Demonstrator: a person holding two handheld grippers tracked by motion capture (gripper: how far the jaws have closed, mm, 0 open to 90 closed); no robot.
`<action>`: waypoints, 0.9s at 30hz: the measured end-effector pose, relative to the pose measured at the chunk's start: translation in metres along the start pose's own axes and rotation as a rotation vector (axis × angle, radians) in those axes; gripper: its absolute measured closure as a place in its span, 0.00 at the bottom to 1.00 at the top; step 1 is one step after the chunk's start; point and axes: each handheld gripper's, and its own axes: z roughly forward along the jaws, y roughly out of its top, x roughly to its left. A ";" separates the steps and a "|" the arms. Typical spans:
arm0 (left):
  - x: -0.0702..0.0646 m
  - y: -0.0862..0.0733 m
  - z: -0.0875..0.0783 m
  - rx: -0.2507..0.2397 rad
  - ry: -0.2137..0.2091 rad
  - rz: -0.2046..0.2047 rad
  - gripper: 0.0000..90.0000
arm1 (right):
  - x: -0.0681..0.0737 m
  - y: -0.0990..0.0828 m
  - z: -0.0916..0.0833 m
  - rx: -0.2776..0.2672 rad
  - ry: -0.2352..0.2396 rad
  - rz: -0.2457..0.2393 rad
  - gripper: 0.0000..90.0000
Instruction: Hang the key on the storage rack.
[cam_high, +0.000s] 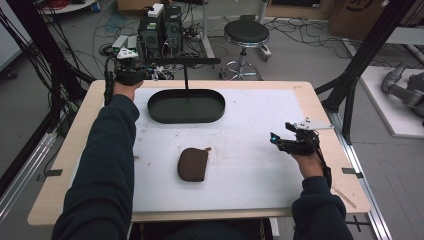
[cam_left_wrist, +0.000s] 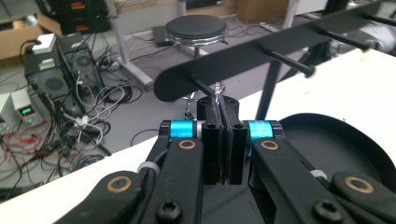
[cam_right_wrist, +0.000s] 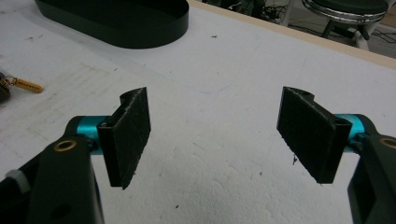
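A brown pouch (cam_high: 193, 164) lay near the middle of the table (cam_high: 260, 165), a black oval tray (cam_high: 186, 106) beyond it. The left gripper (cam_left_wrist: 219, 109) hovered at the far-left corner, jaws pressed together on something thin. The right gripper (cam_right_wrist: 219, 135) hovered right, jaws wide.
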 end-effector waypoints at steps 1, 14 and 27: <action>0.000 0.000 0.000 0.000 0.000 0.000 0.97 | 0.000 0.000 0.000 0.001 -0.001 -0.005 0.29; 0.005 -0.010 -0.001 0.033 0.103 -0.076 0.70 | 0.000 -0.001 0.000 0.003 0.004 -0.003 0.29; -0.013 -0.067 -0.065 -0.088 -0.040 -0.155 0.19 | 0.006 0.001 0.004 0.006 0.019 -0.018 0.29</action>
